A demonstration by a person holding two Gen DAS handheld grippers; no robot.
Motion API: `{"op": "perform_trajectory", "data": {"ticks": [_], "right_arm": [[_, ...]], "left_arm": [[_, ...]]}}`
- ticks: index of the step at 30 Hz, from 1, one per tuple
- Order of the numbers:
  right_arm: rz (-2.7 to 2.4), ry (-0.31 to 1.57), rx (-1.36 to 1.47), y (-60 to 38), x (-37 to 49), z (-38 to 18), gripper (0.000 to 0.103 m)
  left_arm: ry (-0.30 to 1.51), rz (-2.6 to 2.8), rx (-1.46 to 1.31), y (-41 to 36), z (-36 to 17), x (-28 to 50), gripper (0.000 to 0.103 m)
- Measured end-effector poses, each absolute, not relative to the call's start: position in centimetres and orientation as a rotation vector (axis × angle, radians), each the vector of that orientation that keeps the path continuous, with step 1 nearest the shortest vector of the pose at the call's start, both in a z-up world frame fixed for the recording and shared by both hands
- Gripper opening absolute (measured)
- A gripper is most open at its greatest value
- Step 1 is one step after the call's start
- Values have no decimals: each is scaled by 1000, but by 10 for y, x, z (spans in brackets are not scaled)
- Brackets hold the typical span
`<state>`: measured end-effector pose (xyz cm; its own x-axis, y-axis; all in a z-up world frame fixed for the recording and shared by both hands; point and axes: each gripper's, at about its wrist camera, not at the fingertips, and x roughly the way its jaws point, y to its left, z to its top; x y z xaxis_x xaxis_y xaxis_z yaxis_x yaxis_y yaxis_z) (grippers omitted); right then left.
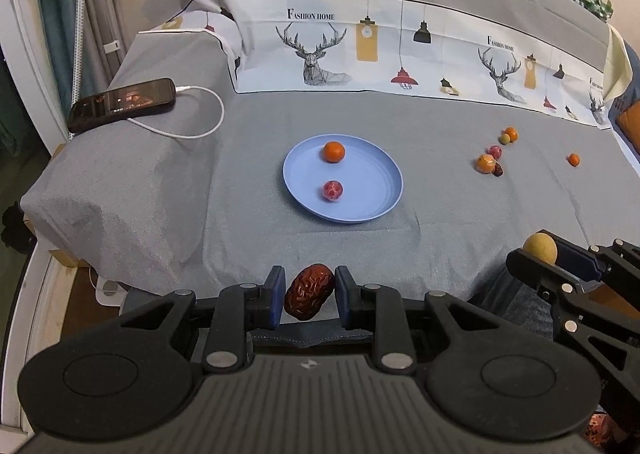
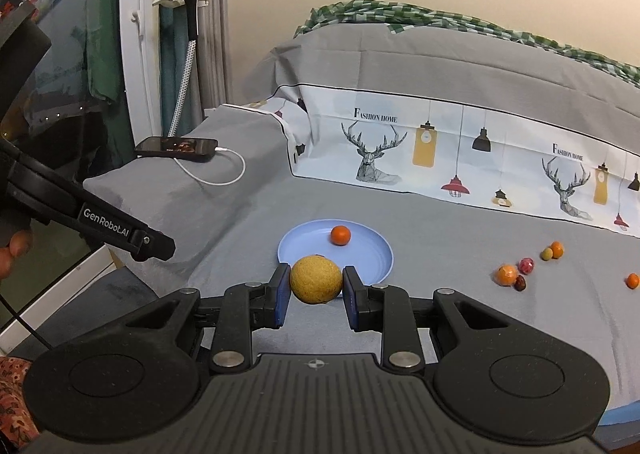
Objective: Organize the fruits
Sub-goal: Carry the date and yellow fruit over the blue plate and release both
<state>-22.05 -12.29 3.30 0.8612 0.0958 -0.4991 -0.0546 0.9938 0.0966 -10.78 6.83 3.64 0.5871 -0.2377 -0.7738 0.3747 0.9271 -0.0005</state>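
A wrinkled red date [image 1: 309,297] is pinched between the blue pads of the left hand-held gripper [image 1: 309,298], and a tan round fruit [image 2: 316,279] is clamped in the right hand-held gripper [image 2: 316,286]. Straight ahead of both, a blue plate [image 1: 372,193] is laid on the bed [image 1: 160,213]. Only in the left view can the pink-red fruit [image 1: 332,190] be seen on the plate near the orange [image 1: 334,151]; in the right view it's mostly hidden behind the held fruit. Loose fruits [image 2: 516,274] are scattered off to the right
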Motion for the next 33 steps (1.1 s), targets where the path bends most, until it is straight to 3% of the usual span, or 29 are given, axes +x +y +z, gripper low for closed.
{"op": "perform_trajectory", "data": {"ticks": [18, 33], "right_arm": [[97, 611, 60, -119, -195, 21, 29], [83, 701, 97, -131, -131, -5, 29]], "left_arm": [[922, -370, 172, 66, 19, -82, 29], [966, -389, 218, 34, -5, -2, 29]]}}
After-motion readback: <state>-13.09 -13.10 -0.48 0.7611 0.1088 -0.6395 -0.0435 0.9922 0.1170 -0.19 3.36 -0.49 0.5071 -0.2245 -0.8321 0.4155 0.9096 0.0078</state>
